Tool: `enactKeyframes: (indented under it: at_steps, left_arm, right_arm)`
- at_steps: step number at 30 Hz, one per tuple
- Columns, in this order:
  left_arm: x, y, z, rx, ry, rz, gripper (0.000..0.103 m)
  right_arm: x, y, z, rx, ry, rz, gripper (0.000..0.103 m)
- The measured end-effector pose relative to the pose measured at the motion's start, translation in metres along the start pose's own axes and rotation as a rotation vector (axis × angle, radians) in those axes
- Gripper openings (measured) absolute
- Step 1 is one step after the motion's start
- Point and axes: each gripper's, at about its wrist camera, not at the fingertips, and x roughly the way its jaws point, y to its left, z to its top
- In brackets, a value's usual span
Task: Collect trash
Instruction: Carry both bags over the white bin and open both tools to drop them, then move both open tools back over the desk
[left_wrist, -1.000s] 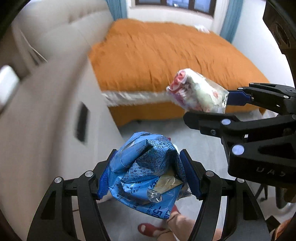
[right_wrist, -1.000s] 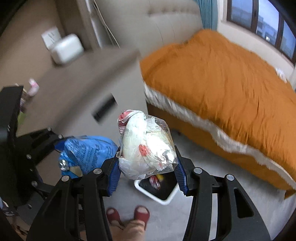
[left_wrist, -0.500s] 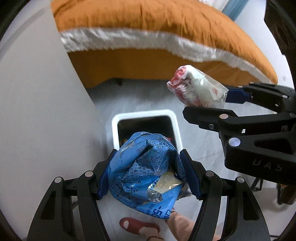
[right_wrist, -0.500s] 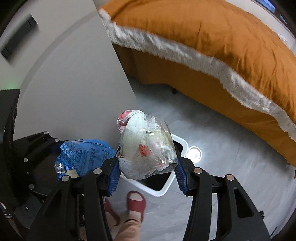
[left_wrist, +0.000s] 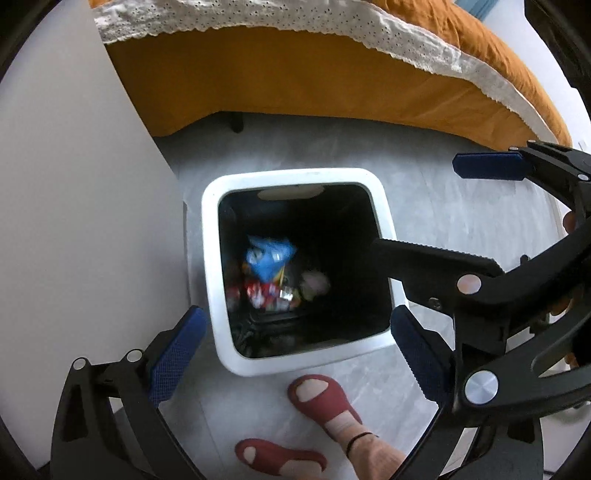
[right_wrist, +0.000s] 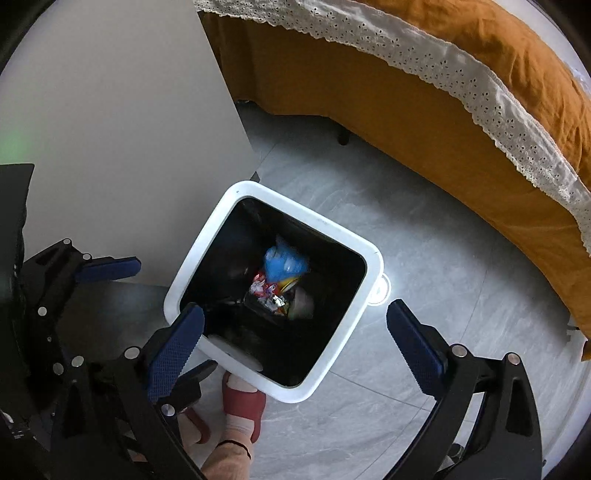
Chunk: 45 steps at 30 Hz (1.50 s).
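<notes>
- While both grippers are hanging over it, the crumpled blue plastic wrapper (left_wrist: 269, 256) is lying deep inside the white-rimmed square trash bin with a black interior (left_wrist: 295, 176), directly below and ahead of the fingertips.
- A pale, blurred clear-plastic bundle (left_wrist: 314, 282) is sitting just beside the wrapper on its right, with shiny red and silver scraps (left_wrist: 266, 293) lying against both.
- The left gripper (left_wrist: 295, 343) is standing with its blue-padded fingers spread wide, gripping nothing, one pad on either side of the bin's near rim.
- The right gripper (right_wrist: 295, 336) is likewise gaping apart and empty, its left pad overlapping the bin's near corner in view.
- Beneath the grippers, the person's feet in red open-toed slippers (left_wrist: 325, 398) are standing on the grey tiled floor (left_wrist: 443, 206), one touching the bin's near edge.
- Beyond the bin, an orange bedspread with a white lace trim (right_wrist: 461, 74) is hanging down; a white cabinet side (right_wrist: 110, 129) is rising to the left.
</notes>
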Motion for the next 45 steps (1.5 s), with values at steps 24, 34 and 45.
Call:
enactKeyframes:
  at_steps: [24,34,45]
  left_arm:
    - [-0.183,-0.022,0.021,-0.04,-0.158,0.04,0.098]
    - [-0.322,-0.037,0.012,-0.079,-0.35,0.157,0.098]
    - [-0.474,0.007,-0.041,-0.256,-0.576,0.405,0.098]
  right_arm:
    - [-0.17,0.022,0.016,0.031,-0.157,0.009,0.099]
    - [-0.307,0.04,0.022,0.049,-0.348,0.045,0.099]
    - [-0.414,0.13,0.043,-0.151,-0.555,0.197,0.099]
